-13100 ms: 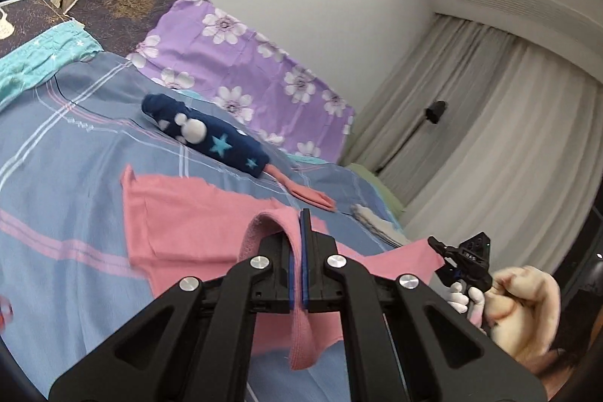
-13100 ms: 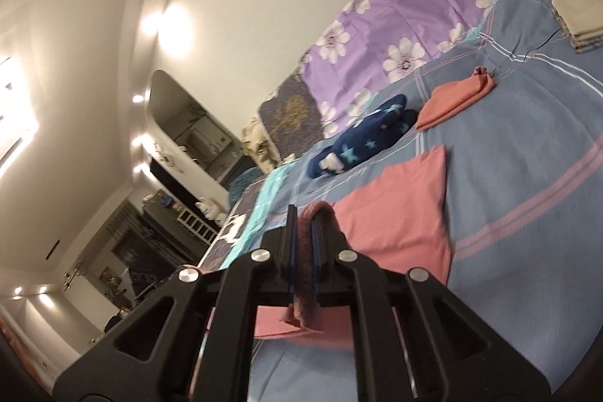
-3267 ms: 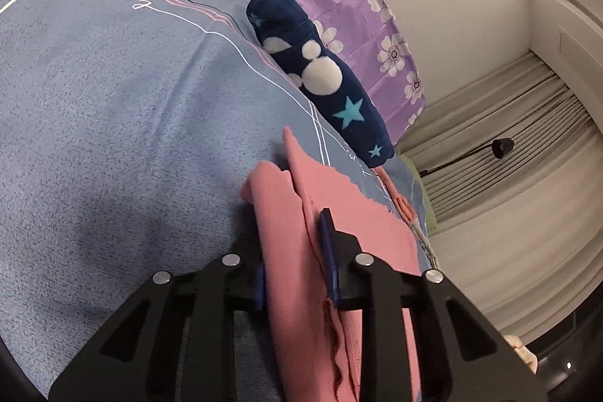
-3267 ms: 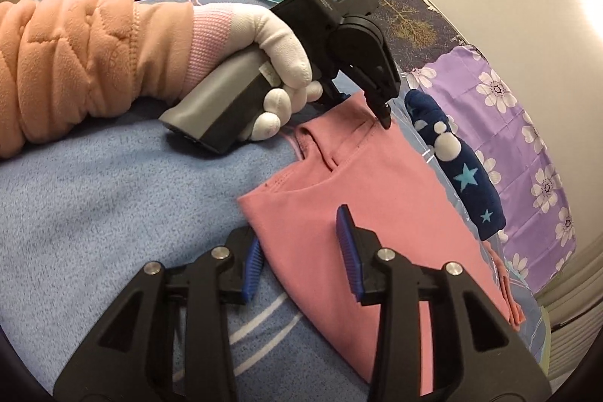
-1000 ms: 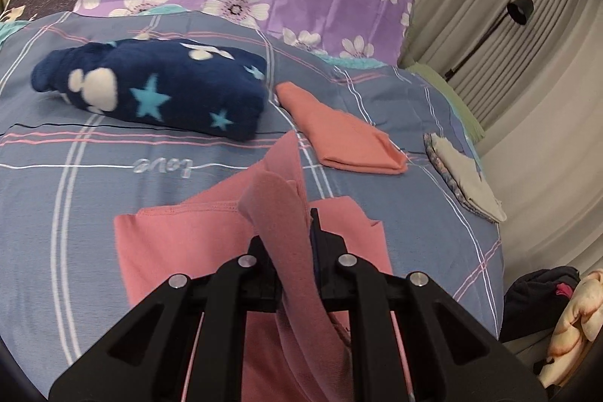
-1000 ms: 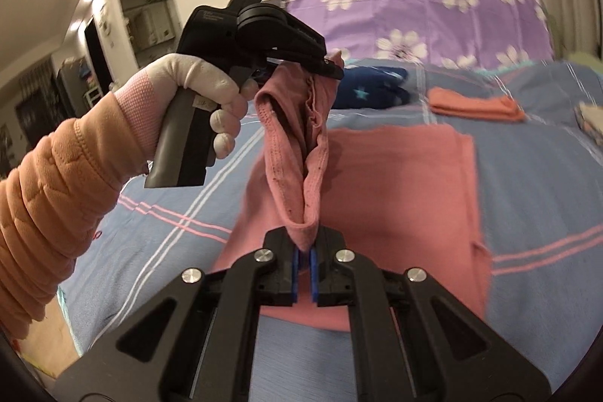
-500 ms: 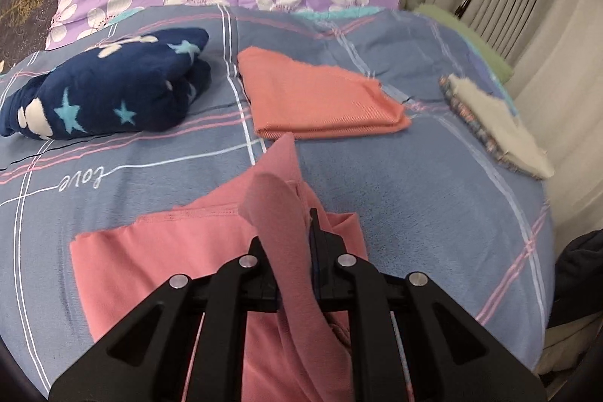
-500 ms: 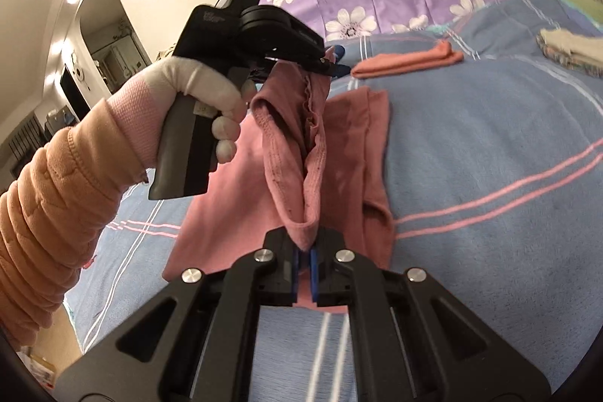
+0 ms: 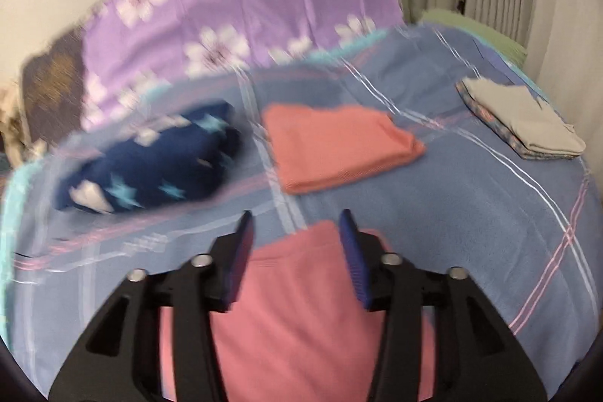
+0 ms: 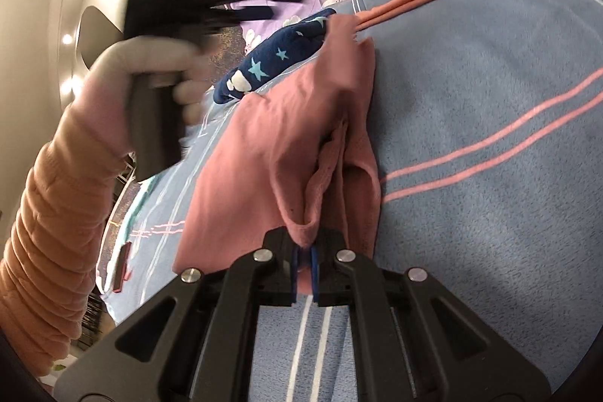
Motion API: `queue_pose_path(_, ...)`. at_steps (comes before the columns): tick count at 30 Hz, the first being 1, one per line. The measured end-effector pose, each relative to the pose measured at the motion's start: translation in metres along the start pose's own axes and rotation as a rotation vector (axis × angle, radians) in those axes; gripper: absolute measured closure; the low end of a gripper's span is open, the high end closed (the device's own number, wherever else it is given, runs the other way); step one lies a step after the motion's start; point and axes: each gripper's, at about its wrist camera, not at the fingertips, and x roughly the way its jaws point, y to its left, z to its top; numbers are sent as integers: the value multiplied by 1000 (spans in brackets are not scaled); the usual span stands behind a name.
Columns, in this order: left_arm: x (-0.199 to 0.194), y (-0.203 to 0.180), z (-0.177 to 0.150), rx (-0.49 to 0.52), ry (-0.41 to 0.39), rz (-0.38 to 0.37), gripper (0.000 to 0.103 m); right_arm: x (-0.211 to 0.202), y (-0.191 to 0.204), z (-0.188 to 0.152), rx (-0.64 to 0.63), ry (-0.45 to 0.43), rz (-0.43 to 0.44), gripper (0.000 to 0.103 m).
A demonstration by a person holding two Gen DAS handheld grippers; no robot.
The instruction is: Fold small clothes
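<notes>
Having just been opened, the left gripper (image 9: pixel 296 232) is seen empty above the pink garment (image 9: pixel 297 307) dropped at 6 o'clock on the bed (image 9: pixel 471 213), while its near fold is pinched by the closed right gripper (image 10: pixel 304 257); fold judged laid.

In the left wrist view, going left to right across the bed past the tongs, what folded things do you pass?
Navy star-print bundle → folded salmon cloth → folded grey piece on a patterned one, at the far right by the curtains.
</notes>
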Motion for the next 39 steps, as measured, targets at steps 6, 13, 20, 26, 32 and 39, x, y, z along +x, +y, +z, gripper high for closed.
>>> queue_pose_path(6, -73, 28, -74, 27, -11, -35, 47, -4, -8, 3, 22, -9, 37, 98)
queue_pose_path(13, -127, 36, -214, 75, 72, 32, 38, -5, -7, 2, 43, -7, 51, 98)
queue_pose_path(20, -131, 16, -240, 132, 38, -10, 38, -3, -3, 3, 30, -6, 5, 98)
queue_pose_path(26, -111, -6, -234, 185, 23, 40, 38, -8, 7, 8, 26, -40, -13, 98)
queue_pose_path(32, -118, 10, -236, 162, -27, 129, 35, -24, 5, 13, 101, -66, 95, 99)
queue_pose_path(39, -132, 34, -235, 10, -22, -31, 35, -18, -3, 10, 125, -40, 64, 99)
